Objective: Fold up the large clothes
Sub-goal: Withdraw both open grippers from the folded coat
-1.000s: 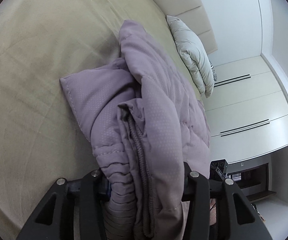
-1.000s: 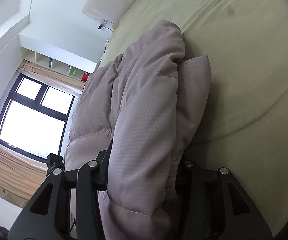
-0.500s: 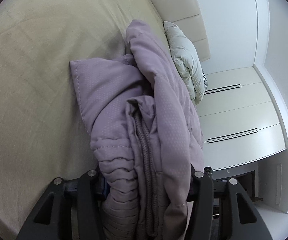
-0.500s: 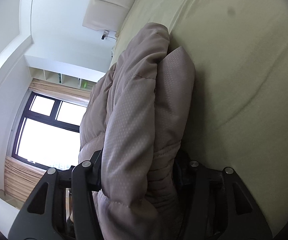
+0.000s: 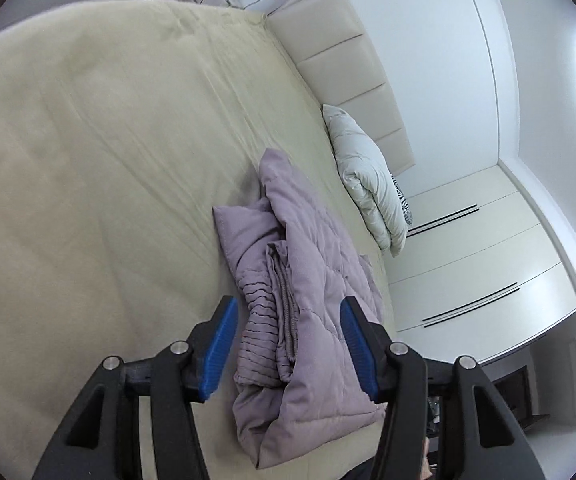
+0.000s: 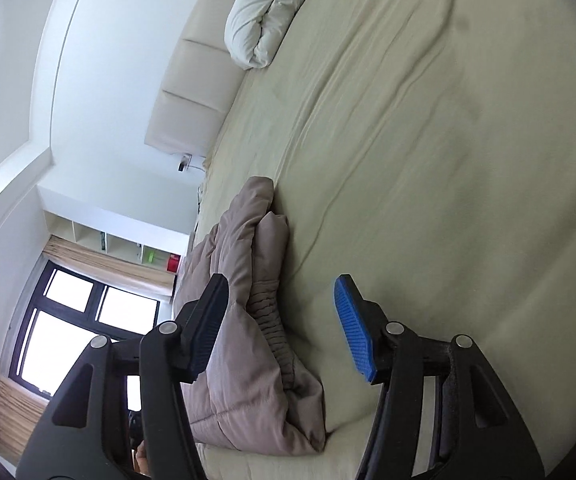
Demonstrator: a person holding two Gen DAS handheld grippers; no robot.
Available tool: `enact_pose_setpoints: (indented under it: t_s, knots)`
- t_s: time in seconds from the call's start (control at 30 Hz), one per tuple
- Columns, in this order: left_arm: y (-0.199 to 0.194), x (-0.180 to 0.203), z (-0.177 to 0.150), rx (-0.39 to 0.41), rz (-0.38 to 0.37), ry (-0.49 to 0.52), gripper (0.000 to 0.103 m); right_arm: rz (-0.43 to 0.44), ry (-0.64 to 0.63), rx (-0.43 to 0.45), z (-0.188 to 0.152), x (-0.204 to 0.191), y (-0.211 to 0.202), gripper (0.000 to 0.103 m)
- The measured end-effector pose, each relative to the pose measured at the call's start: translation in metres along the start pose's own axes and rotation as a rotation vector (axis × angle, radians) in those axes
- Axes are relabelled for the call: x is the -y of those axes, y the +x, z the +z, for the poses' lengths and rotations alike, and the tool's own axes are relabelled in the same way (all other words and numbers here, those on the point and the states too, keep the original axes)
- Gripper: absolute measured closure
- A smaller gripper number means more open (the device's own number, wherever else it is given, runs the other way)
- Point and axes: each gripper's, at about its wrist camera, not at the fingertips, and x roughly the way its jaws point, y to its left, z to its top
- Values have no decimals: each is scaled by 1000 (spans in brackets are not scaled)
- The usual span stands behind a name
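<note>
Left wrist view: left gripper (image 5: pixel 288 344) is hanging over the bed with its jaws spread wide, blue pads (image 5: pixel 218 350) showing on both inner faces, nothing pinched. The lilac puffer jacket (image 5: pixel 304 320) is lying bunched and folded on the beige bedsheet (image 5: pixel 100 168), near the bed's edge on the wardrobe side. Its ribbed cuff end is sitting in the gap between the two fingers, but below them; neither pad appears to be touching cloth. A folded white duvet (image 5: pixel 368 184) is resting further up the bed against the padded headboard (image 5: pixel 348 64), apart from the jacket. White wardrobe doors (image 5: pixel 480 264) are filling the right of the view.

Right wrist view: right gripper (image 6: pixel 284 328) is also standing spread apart, gripping nothing. The jacket (image 6: pixel 248 320), looking more taupe here, is lying on the sheet (image 6: pixel 448 160) just beside the left finger, partly hidden behind it; the right finger is hanging over bare sheet. The ribbed cuff is facing the gap. The duvet (image 6: pixel 260 20) is sitting at the top by the headboard (image 6: pixel 192 92). A window (image 6: pixel 72 336) with curtains and open shelves (image 6: pixel 128 248) are showing on the left.
</note>
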Motion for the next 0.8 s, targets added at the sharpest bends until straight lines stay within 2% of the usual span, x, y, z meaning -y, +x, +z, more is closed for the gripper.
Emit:
enact_pose_setpoints:
  t_s: [0.03,0.07,0.13,0.2,0.23,0.3,0.37,0.43,0.53,0.6,0.67,0.73,0.8]
  knots:
    - [-9,14,-2,28,44,50,45,-7,-24,19,-1,-3,-10,49]
    - [-17,31,-4,60,90,113,37,-23,-62,37,3,4,-29,49]
    - [-32,69,-15,130,195,258,25,-96,-165,79,-6,-24,-37,49]
    - [-41,108,-27,209,312,401,3,-157,-299,124,-15,-59,-34,49]
    - [-46,128,-36,259,364,466,0,-191,-371,147,-22,-80,-37,47]
    - [-51,161,-51,341,430,557,0,-267,-495,207,-37,-119,-48,23]
    - [-51,192,-66,383,467,627,0,-277,-592,306,-53,-153,-62,17]
    - [-44,224,-77,426,516,692,0,-274,-664,431,-74,-183,-72,2]
    - [-44,263,-104,548,606,802,0,-383,-685,520,-93,-217,-78,0]
    - [-45,285,-123,632,637,895,0,-380,-713,516,-103,-234,-83,0]
    - [-48,303,-137,693,665,952,0,-370,-742,470,-108,-250,-87,0]
    - [-50,314,-142,700,720,922,0,-354,-739,450,-114,-263,-93,0]
    - [-49,322,-142,654,740,866,0,-348,-734,456,-124,-281,-100,0]
